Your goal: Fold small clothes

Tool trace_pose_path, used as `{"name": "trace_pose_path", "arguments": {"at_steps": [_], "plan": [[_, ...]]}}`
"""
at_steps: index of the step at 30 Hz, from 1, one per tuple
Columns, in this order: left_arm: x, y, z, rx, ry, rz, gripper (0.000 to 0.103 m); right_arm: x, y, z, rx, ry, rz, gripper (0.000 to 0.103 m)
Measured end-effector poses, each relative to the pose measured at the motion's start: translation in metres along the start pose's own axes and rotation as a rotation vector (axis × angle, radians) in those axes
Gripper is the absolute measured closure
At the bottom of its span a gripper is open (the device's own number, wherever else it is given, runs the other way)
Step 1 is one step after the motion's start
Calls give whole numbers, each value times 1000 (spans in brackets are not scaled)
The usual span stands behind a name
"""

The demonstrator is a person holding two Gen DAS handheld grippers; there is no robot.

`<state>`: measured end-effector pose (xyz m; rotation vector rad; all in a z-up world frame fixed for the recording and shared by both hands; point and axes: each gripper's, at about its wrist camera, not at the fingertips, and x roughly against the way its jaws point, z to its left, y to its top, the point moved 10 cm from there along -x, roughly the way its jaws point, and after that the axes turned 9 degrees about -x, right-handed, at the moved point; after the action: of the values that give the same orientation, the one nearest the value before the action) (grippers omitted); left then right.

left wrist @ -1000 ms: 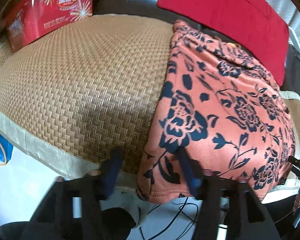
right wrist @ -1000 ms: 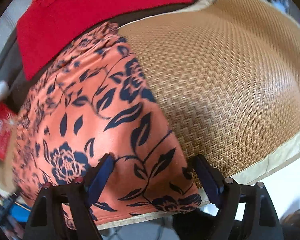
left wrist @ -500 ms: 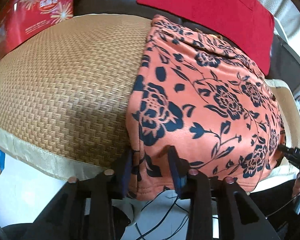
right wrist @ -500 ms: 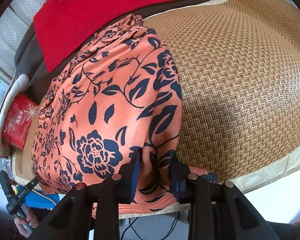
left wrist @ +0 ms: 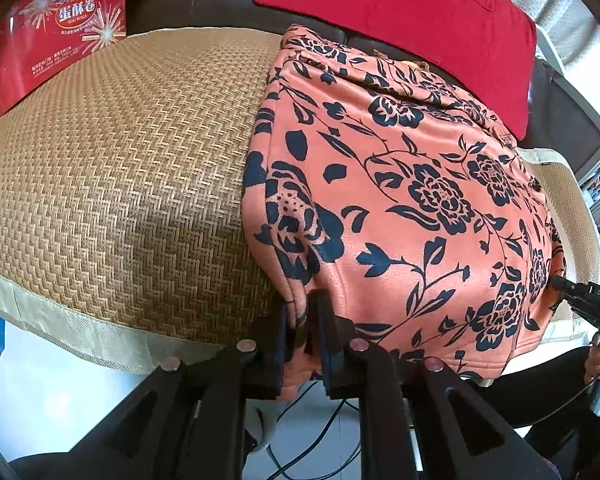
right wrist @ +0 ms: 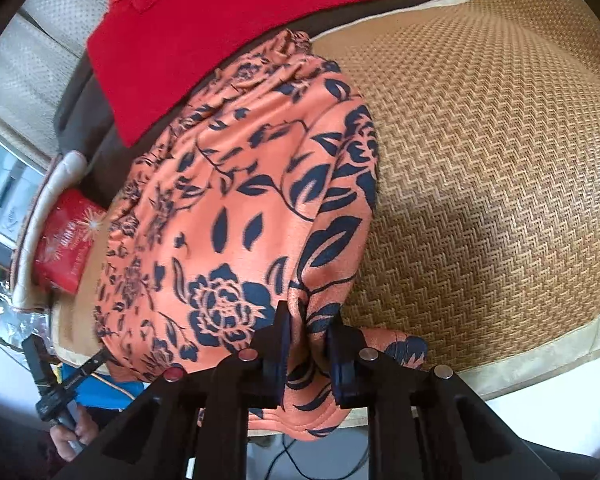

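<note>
Woven, herringbone-textured mat [left wrist: 120, 184] to the left of the left tongs [left wrist: 304, 320], firm and flat enough for folding on. Left tongs just closed onto the near left corner of the orange floral garment [left wrist: 400, 200], thick plush fabric bunched between the pads. Right tongs [right wrist: 308, 336] likewise just closed onto the near right corner, hem drooping below. Both near corners pinched, presumably for carrying the hem away toward the red cushion [left wrist: 400, 12] beyond. Garment spread flat ahead of both tongs.

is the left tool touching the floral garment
Touching. The left wrist view shows the left tool with both pads pinched on the floral garment at its near hem, cloth bunched between them, the jaws having just been closing.
</note>
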<state>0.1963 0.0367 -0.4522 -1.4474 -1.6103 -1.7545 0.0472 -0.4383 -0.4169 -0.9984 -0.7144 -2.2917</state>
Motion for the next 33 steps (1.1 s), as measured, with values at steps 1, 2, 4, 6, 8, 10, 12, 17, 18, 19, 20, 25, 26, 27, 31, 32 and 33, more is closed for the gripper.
{"name": "trace_pose_path", "arguments": {"at_steps": [1,2,4,6,8,10,12,17,18,19,20,25,26,27,31,32,33], "plan": [[-1,0,0,-3,-2,-4,91,-1,0,-2,-15,-13,3,82],[-1,0,-1,-9,2,-4,91,-5,-2,-1,-22,-30,5,81],[0,-2,0,-13,7,-5,92,-13,-6,-1,-12,-61,5,81],[0,-1,0,-13,6,-7,93,-18,-4,1,4,-90,4,80],[-2,0,-1,-12,11,3,92,-22,-3,3,16,-118,8,80],[-5,-1,-1,-21,20,19,86,-27,-4,9,29,-146,14,80],[-7,0,-3,-48,41,15,86,-29,-5,15,62,-172,14,80],[-6,4,-4,-33,16,5,97,-33,-8,29,123,-192,7,86],[-3,7,-4,-22,-8,-4,97,-32,-9,35,115,-164,8,87],[2,11,-5,-18,-31,-16,97,-29,-7,40,106,-135,11,87],[7,16,-6,-18,-52,-33,97,-25,-5,46,98,-98,12,87],[39,65,-2,37,-187,-117,97,-3,19,79,68,62,2,88],[45,81,1,51,-208,-133,97,0,26,85,61,89,2,88],[50,96,5,61,-223,-146,97,4,36,92,53,115,-2,88],[60,172,15,61,-227,-204,97,15,92,115,22,201,-45,88],[58,190,15,63,-228,-213,97,16,114,121,10,222,-64,88],[54,211,15,66,-231,-223,97,17,131,125,0,233,-79,88]]}}
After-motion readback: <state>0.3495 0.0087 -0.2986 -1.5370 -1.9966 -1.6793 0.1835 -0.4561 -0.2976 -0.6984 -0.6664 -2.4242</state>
